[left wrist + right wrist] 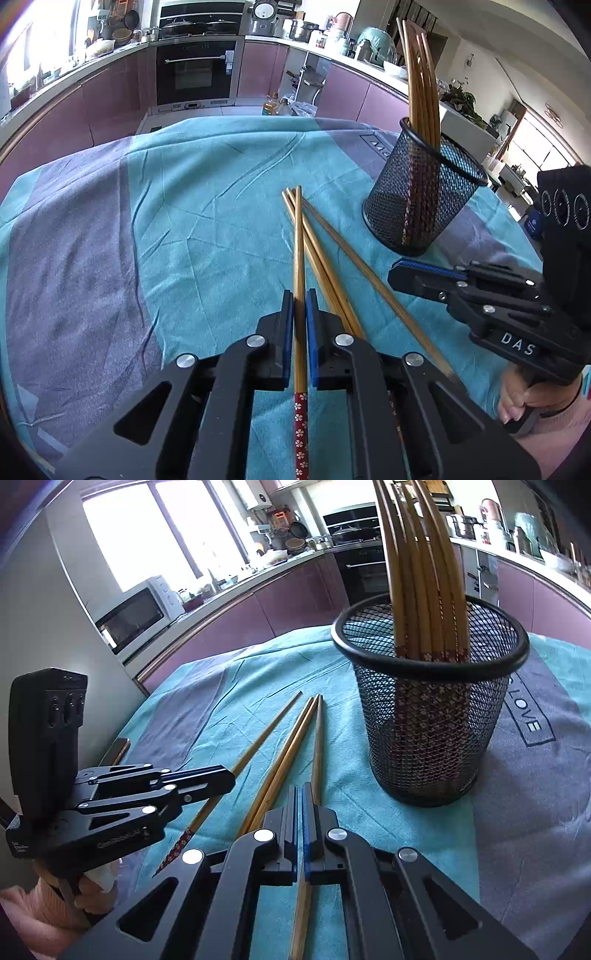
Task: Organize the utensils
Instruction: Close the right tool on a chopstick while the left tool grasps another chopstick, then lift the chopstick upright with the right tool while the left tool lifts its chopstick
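A black mesh cup (421, 192) (432, 716) stands on the teal and grey cloth (184, 206) and holds several bamboo chopsticks (417, 572). Several loose chopsticks lie on the cloth in front of it. My left gripper (300, 295) is shut on one chopstick (298, 236) with a red flowered end; it also shows in the right wrist view (221, 779). My right gripper (300, 794) has its jaws closed together above another chopstick (317, 746) lying on the cloth; it also shows in the left wrist view (402, 269), beside the cup.
A pair of chopsticks (284, 760) lies between the two grippers. A dark phone-like object (116, 751) lies at the cloth's left edge. Kitchen counters, an oven (195, 70) and a microwave (136, 616) stand beyond the table.
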Demonstrator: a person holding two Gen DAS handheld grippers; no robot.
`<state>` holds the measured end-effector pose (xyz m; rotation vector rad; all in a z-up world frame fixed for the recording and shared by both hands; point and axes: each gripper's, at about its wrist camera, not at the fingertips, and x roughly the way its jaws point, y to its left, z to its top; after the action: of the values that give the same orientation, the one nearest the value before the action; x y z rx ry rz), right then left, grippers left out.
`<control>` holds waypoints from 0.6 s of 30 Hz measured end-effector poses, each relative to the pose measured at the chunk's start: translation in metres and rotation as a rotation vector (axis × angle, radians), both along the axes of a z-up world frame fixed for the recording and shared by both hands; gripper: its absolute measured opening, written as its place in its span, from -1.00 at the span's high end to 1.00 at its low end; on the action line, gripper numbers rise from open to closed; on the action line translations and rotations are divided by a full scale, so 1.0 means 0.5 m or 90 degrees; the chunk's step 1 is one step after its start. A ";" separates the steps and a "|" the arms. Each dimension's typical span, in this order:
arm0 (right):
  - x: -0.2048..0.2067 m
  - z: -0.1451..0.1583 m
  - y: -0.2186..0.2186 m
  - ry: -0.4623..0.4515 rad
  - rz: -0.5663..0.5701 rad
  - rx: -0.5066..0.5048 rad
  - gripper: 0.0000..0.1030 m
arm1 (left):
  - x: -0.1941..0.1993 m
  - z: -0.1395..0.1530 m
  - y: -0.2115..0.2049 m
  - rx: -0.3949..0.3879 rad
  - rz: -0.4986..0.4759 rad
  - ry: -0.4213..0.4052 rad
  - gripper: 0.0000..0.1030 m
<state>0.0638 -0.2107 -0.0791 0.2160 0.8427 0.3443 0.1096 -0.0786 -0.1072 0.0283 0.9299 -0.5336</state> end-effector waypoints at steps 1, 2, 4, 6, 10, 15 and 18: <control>0.001 -0.002 0.004 0.001 -0.002 -0.015 0.91 | -0.002 -0.002 0.000 0.001 -0.001 0.002 0.85; 0.004 -0.005 0.007 0.002 -0.003 -0.025 0.87 | -0.003 -0.005 0.000 0.003 -0.002 0.004 0.85; 0.013 -0.012 0.013 0.012 -0.006 -0.038 0.78 | -0.003 -0.012 0.002 0.003 -0.004 0.008 0.85; 0.020 -0.023 0.022 0.018 -0.004 -0.057 0.78 | -0.004 -0.014 0.001 0.006 -0.005 0.010 0.85; 0.030 -0.024 0.031 0.019 -0.003 -0.073 0.80 | -0.003 -0.018 -0.003 0.008 -0.009 0.010 0.85; 0.024 -0.023 0.016 0.016 -0.011 -0.042 0.88 | 0.002 -0.025 -0.008 0.012 -0.013 0.015 0.85; 0.015 -0.013 0.009 0.001 -0.007 -0.020 0.89 | 0.005 -0.024 -0.014 0.015 -0.015 0.012 0.85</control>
<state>0.0715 -0.2063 -0.0855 0.1925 0.8479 0.3204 0.1119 -0.0854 -0.1191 0.0556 0.9559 -0.5456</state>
